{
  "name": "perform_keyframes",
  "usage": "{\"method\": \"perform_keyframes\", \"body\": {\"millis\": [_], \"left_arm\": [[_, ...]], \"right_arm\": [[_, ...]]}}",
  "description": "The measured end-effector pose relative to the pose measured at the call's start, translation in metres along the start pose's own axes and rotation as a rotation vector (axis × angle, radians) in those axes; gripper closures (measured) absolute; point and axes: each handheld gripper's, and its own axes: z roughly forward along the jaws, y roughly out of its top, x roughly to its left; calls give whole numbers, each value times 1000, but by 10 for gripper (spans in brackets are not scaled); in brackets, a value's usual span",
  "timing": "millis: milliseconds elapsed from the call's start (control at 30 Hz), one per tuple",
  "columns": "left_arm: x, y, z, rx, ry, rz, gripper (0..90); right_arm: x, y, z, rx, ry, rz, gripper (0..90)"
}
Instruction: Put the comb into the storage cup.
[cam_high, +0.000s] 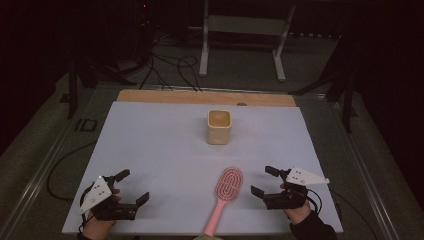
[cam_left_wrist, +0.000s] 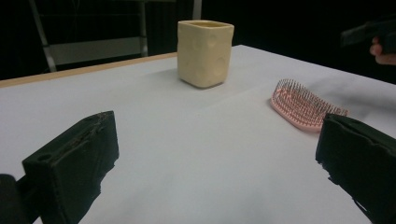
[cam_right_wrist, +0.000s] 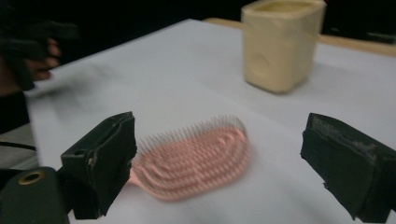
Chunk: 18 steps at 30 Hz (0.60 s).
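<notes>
Left claw (cam_high: 134, 186) and right claw (cam_high: 265, 180) agape, empty, pink hairbrush (cam_high: 227, 189) between, near table edge (cam_high: 200, 233).

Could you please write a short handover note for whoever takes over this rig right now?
Left gripper: open, nothing between its jaws, low over the near left corner of the white table.
Right gripper: open, nothing held, at the near right, just right of the pink hairbrush and aimed at its head.
Hairbrush: lies flat, bristles up, head toward the cup, handle over the near edge.
Cream cup: upright, farther back near the table's middle, apart from the brush.
Done: nothing gripped yet.
Left: probably close the right gripper on the brush; the cup looks a likely place for it.
</notes>
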Motion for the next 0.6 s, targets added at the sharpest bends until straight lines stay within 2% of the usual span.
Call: {"method": "perform_keyframes", "body": {"millis": [167, 267, 333, 367, 533, 600], "left_arm": [[0, 0, -1, -3, -1, 5, 1], [-1, 1, -1, -5, 0, 10, 2], [-1, 1, -1, -8, -3, 12, 1], [-1, 1, -1, -7, -5, 14, 1], [-2, 2, 0, -6, -11, 15, 1], [-3, 2, 0, -3, -11, 19, 2]], "right_arm": [[9, 17, -2, 7, 10, -5, 92], [19, 33, 0, 31, 10, -34, 90], [21, 36, 1, 39, 11, -46, 90], [24, 41, 3, 41, 18, -60, 90], [33, 56, 15, 49, 65, -65, 91], [40, 63, 24, 62, 98, -90, 91]]}}
